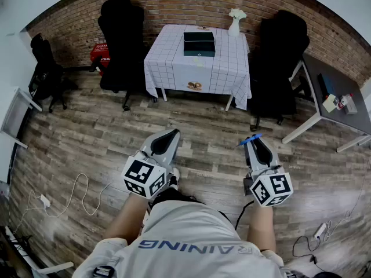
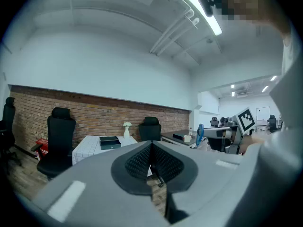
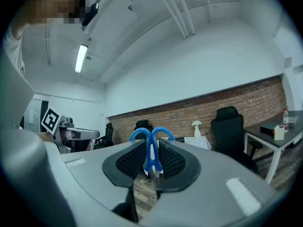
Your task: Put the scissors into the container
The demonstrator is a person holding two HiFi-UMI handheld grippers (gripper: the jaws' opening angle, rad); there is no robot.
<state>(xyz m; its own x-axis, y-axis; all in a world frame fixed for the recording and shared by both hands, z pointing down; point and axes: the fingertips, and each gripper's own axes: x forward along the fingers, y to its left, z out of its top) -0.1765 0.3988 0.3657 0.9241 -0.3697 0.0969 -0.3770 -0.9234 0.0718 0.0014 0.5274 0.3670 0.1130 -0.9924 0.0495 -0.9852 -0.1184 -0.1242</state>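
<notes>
The blue-handled scissors [image 3: 151, 145] sit clamped between the pads of my right gripper [image 3: 152, 156], handle loops sticking out past the tips; in the head view the scissors [image 1: 250, 139] show as a blue sliver at the tip of the right gripper [image 1: 256, 145]. My left gripper [image 1: 166, 139] is held beside it at the same height, its jaws pressed together with nothing between them, as the left gripper [image 2: 151, 161] shows in its own view. The dark open container [image 1: 199, 43] rests on the white checked table [image 1: 174, 62] far ahead, well beyond both grippers.
Black office chairs [image 1: 123, 36] [image 1: 279, 57] flank the table. A white vase [image 1: 235, 23] stands at the table's back right corner. A grey desk [image 1: 339, 106] with small items is at the right. Cables [image 1: 69, 196] lie on the wooden floor at left and lower right.
</notes>
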